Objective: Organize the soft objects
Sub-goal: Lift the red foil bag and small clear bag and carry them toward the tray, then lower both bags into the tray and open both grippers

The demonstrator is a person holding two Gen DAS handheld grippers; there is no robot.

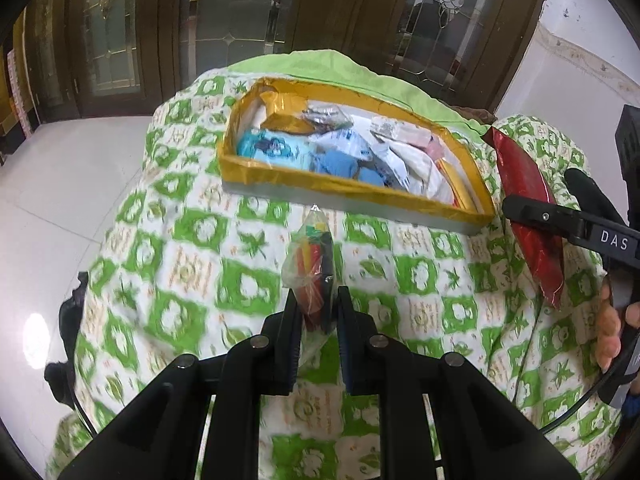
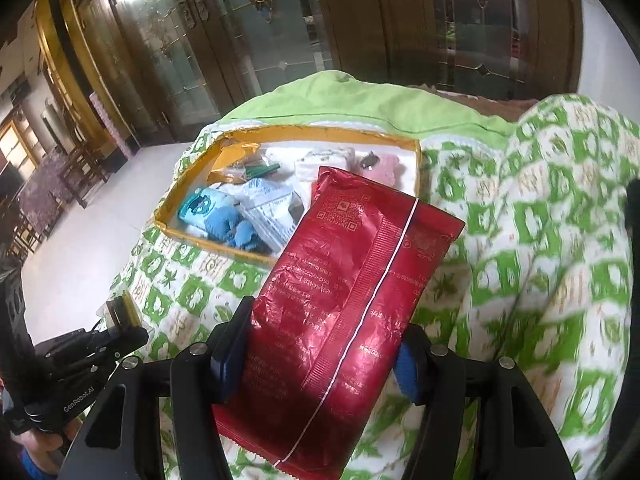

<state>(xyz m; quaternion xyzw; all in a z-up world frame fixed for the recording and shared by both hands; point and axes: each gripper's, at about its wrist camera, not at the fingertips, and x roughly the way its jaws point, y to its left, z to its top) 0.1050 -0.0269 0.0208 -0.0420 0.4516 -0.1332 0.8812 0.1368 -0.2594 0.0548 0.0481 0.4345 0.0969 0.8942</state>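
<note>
While the left gripper clenches a small clear plastic packet of colourful items, the right gripper grips a shiny red foil pouch near the yellow-rimmed shallow box on the green-patterned quilt.

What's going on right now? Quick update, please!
Left gripper shut on small clear plastic bag of colourful items. Right gripper shut on red foil packet. Yellow-rimmed box ahead, nothing blocking.

red foil pouch held upright, small clear bag of coloured items, gold-rimmed box holding soft packets
</note>
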